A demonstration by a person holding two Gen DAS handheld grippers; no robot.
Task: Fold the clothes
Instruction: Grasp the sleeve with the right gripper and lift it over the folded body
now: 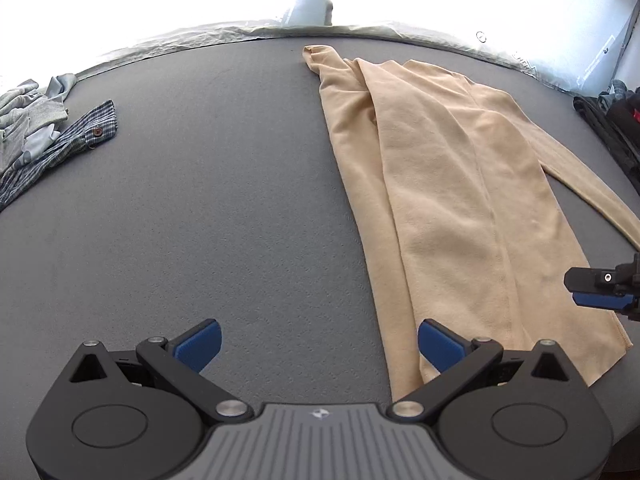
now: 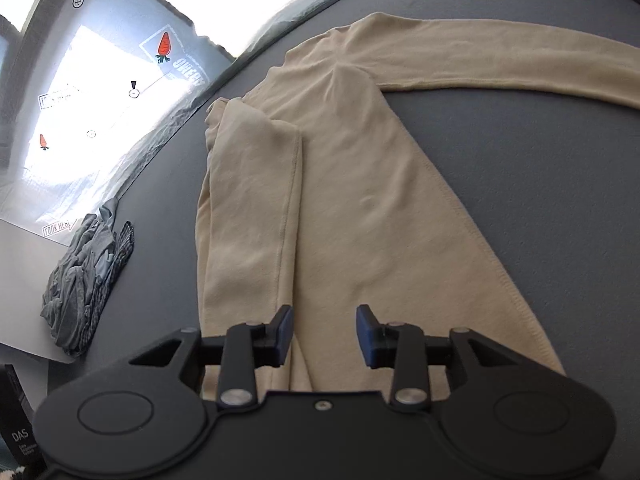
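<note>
A beige long-sleeved top (image 1: 440, 184) lies flat on the grey table (image 1: 200, 200), its left side folded over the body. One sleeve (image 2: 520, 68) stretches out to the right. My left gripper (image 1: 318, 346) hovers open above the table at the top's near left edge, nothing between its fingers. My right gripper (image 2: 324, 334) is open over the lower part of the top (image 2: 340, 220), its pads apart with cloth showing beneath them. In the left wrist view the right gripper's fingertips (image 1: 592, 288) show at the far right edge.
A heap of grey and checked clothes (image 1: 44, 132) lies at the table's left side, seen again as a crumpled grey pile (image 2: 86, 280). Dark clothes (image 1: 612, 120) sit at the far right. A bright printed sheet (image 2: 100, 92) hangs behind the table's far edge.
</note>
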